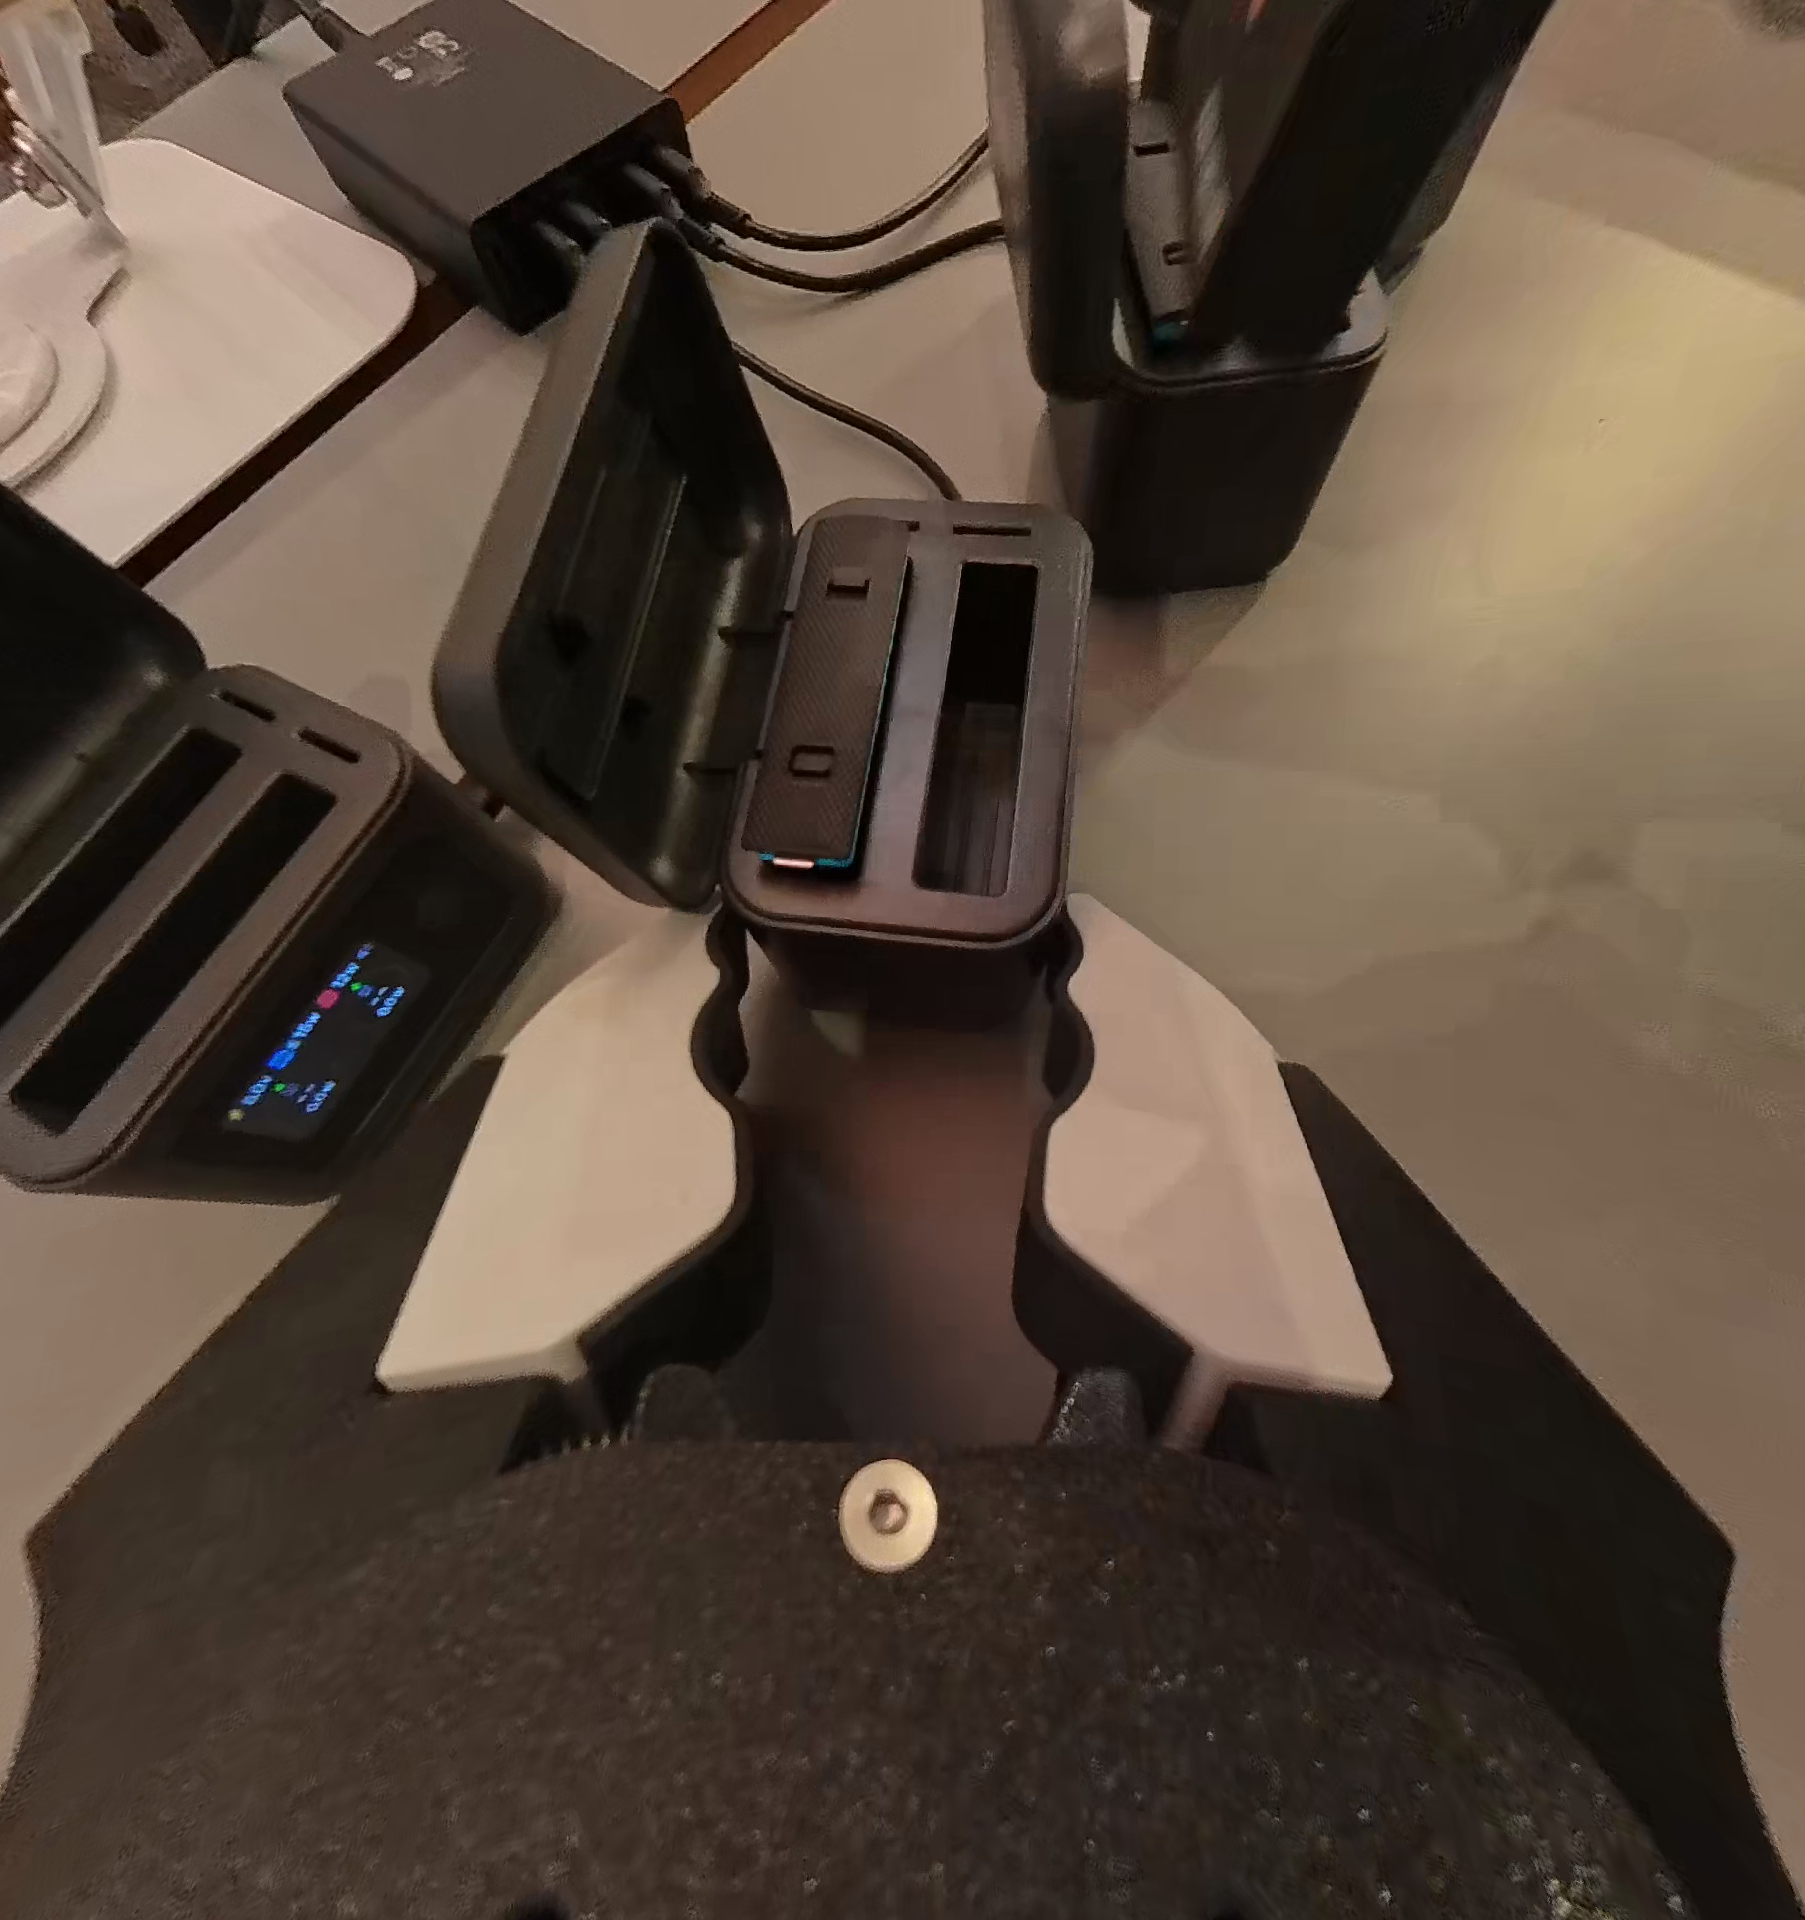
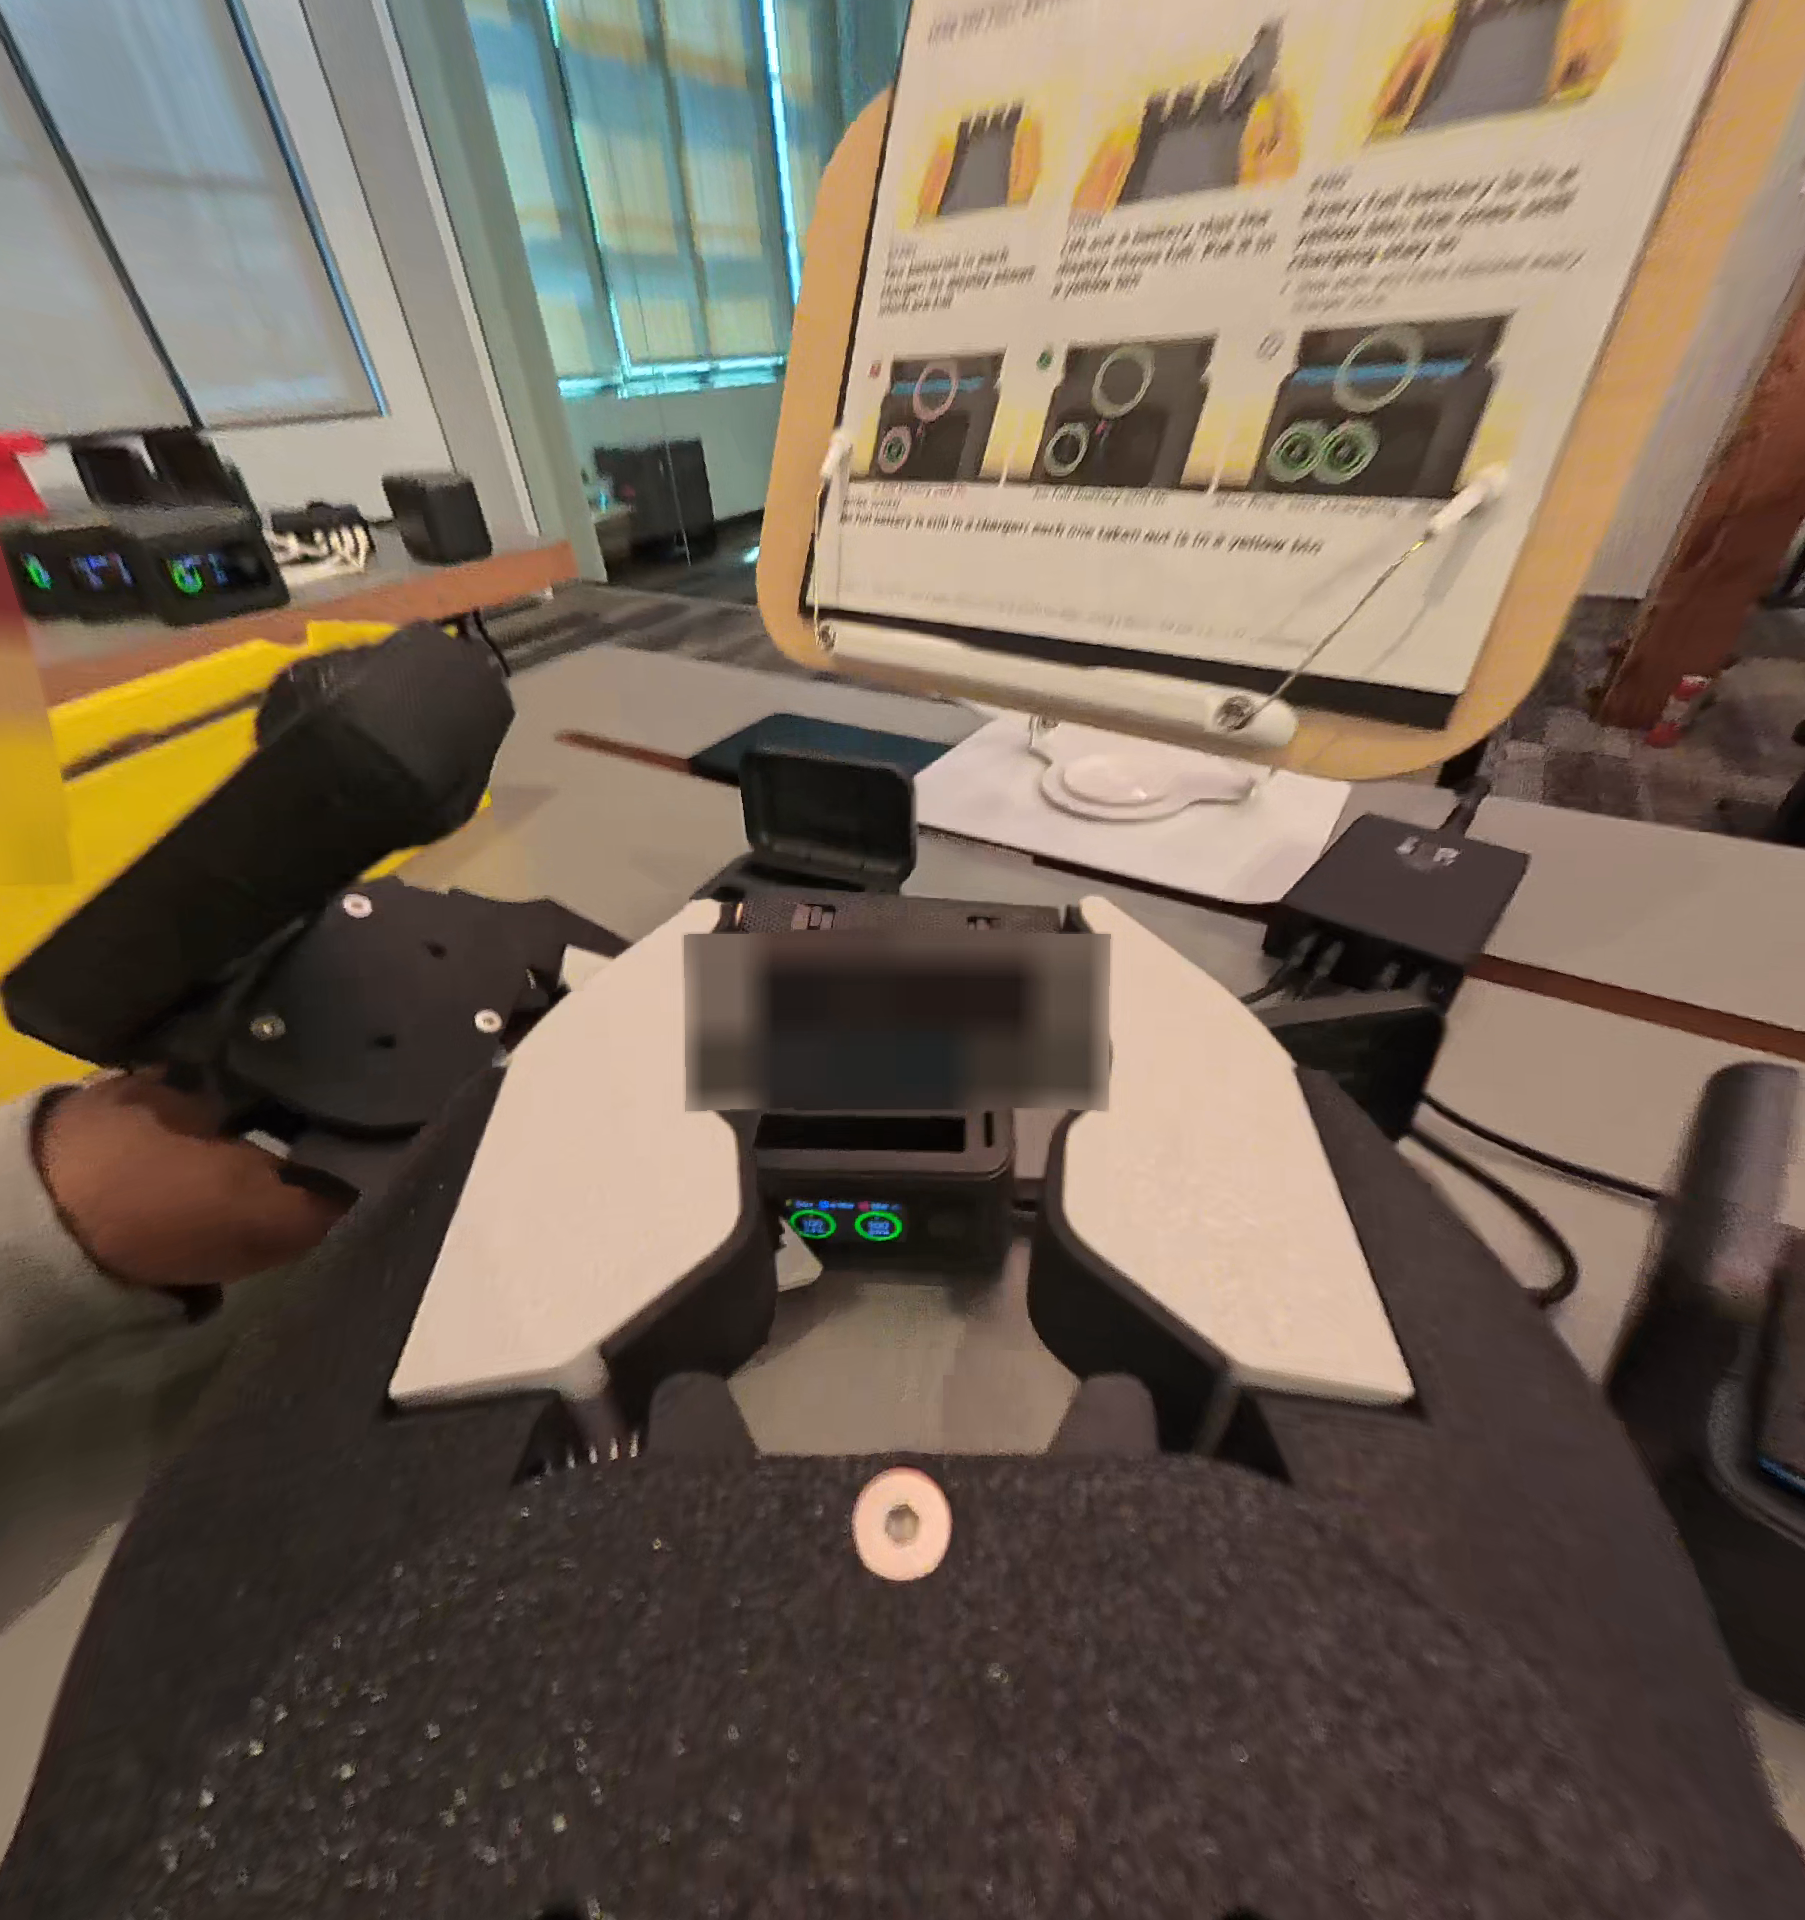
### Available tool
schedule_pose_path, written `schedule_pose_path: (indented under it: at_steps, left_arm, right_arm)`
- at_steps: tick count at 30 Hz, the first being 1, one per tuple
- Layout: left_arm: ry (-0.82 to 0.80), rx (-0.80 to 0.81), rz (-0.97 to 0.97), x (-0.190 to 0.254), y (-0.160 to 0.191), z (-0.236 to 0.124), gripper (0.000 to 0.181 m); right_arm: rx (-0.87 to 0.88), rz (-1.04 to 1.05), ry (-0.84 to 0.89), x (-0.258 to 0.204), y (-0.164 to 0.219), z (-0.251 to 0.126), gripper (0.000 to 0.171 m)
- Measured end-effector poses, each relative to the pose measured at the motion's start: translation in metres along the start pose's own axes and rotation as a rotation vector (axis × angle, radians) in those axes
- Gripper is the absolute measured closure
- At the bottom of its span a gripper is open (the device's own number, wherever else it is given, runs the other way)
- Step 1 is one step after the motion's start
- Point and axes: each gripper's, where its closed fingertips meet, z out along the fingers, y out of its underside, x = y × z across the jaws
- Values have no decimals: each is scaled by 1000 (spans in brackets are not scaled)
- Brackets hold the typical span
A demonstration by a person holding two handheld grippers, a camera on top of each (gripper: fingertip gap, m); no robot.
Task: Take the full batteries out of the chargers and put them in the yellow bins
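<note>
Grips the near end of the middle charger [image 1: 903, 727] with the left gripper [image 1: 893, 956], jaws narrowed onto its two long sides and touching them. Shows the lid [image 1: 617, 582] of that charger swung open to the left, one battery [image 1: 825, 707] seated in the left slot with its top standing a little proud, and the right slot bare and dark. Finds a second charger [image 1: 254, 935] just to the left on the tabletop [image 1: 1449, 831], lid up, both slots vacant, display lit on its front face. Puts a black power hub [image 1: 493, 135] toward the far edge of the tabletop, with cables running from it to the chargers. Pinches a black battery [image 2: 846, 918] with the right gripper [image 2: 898, 935], jaws at a medium gap and closed on its two narrow ends, right over a charger with two green rings on its display [image 2: 877, 1174]. Cannot tell whether the lower end of that battery is clear of the slot, since a blurred patch covers it. Leaves one open slot visible in the charger underneath. Catches a hand [image 2: 171, 1184] holding the left gripper from the left side, and past it a yellow bin [image 2: 150, 727] toward the left edge of the tabletop. Places a stand with a printed sheet [image 2: 1241, 312] behind the power hub.
</note>
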Motion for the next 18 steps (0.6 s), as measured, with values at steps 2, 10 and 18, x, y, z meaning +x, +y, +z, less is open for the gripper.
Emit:
schedule_pose_path:
  at_steps: [2, 10, 18]
  left_arm:
    - [-6, -5, 8, -3, 1, -1, 126]
    - [-16, -158, 71, -14, 25, -34, 107]
    - [-102, 416, 161, 38, -86, -87, 127]
  right_arm:
    - [23, 27, 20, 9, -10, -6, 113]
    - [49, 62, 53, 29, -24, -23, 113]
    - [54, 125, -59, -7, -39, -30, 113]
